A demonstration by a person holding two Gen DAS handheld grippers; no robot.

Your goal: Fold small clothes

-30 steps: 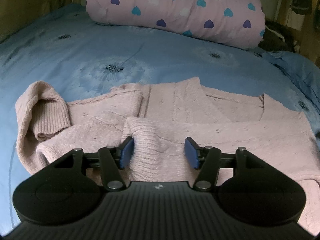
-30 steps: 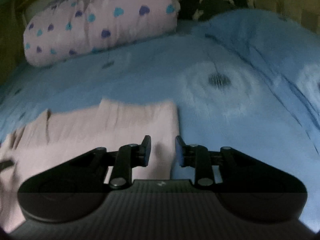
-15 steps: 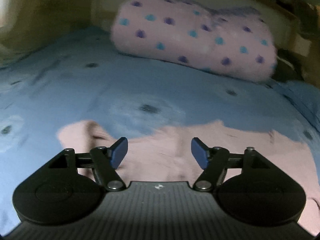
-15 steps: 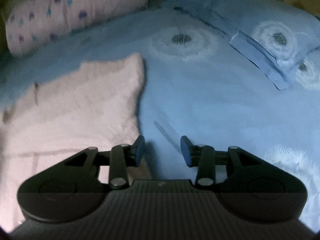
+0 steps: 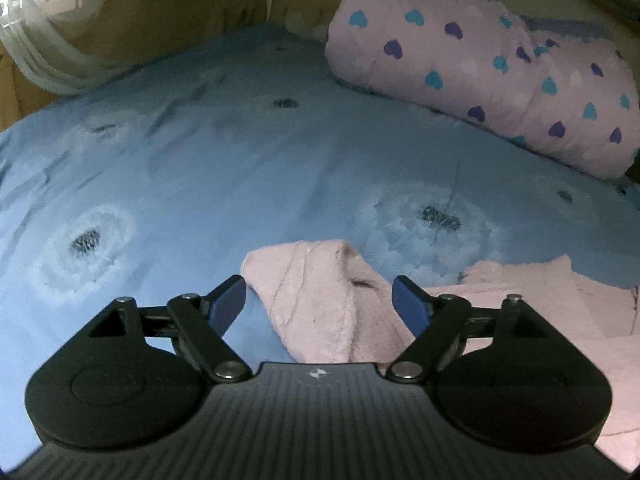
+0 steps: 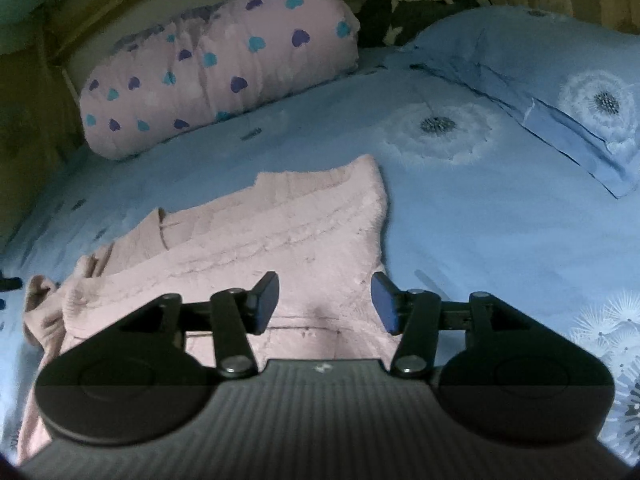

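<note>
A pink knitted sweater (image 6: 280, 240) lies partly folded on a bed with a blue dandelion-print sheet (image 5: 240, 168), a heart-patterned pink quilt (image 5: 480, 64) rolled up beyond it. The left hand-held gripper (image 5: 319, 306) is released, jaws opening above a sweater sleeve (image 5: 316, 296), gripping nothing. The right hand-held gripper (image 6: 325, 302) is released too, jaws opening over the sweater's right edge.

A bed with a blue dandelion-print sheet (image 5: 224, 168) carries a pink sweater (image 6: 280, 240) just ahead of the claws, a heart-print quilt roll (image 5: 480, 64) far beyond, a blue pillow (image 6: 560, 80) beyond-right
</note>
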